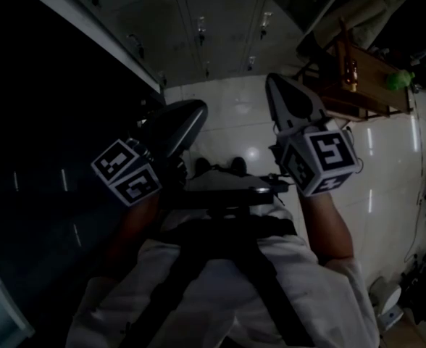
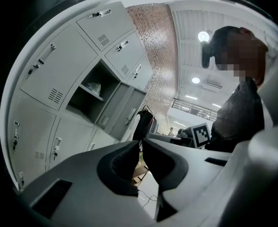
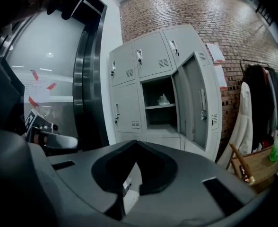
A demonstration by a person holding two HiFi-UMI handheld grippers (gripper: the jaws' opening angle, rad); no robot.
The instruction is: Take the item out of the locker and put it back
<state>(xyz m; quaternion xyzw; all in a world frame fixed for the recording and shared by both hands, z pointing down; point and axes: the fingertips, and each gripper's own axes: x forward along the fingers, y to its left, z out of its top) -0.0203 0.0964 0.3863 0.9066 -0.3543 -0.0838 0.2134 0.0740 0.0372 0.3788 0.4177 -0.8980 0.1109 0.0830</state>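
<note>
A grey bank of lockers (image 3: pixel 148 79) stands against a brick wall, and one locker has its door (image 3: pixel 198 108) swung open. On that locker's upper shelf lies a small pale crumpled item (image 3: pixel 163 99), also seen in the left gripper view as the item (image 2: pixel 94 86). Both grippers are well short of the locker, held close to the person's body. My left gripper (image 2: pixel 140 141) is shut with nothing between its jaws. My right gripper (image 3: pixel 135 142) is shut and empty too. In the dark head view the left gripper (image 1: pixel 197 109) and right gripper (image 1: pixel 277 84) point toward the lockers (image 1: pixel 198 20).
A clothes rack with dark garments (image 3: pixel 264 103) and a white coat (image 3: pixel 243 122) stands right of the lockers. A wooden chair (image 3: pixel 252 167) carries a green bottle (image 3: pixel 276 148). A dark metal-framed glass panel (image 3: pixel 89 79) lies left of the lockers. The floor is glossy white tile (image 1: pixel 235 114).
</note>
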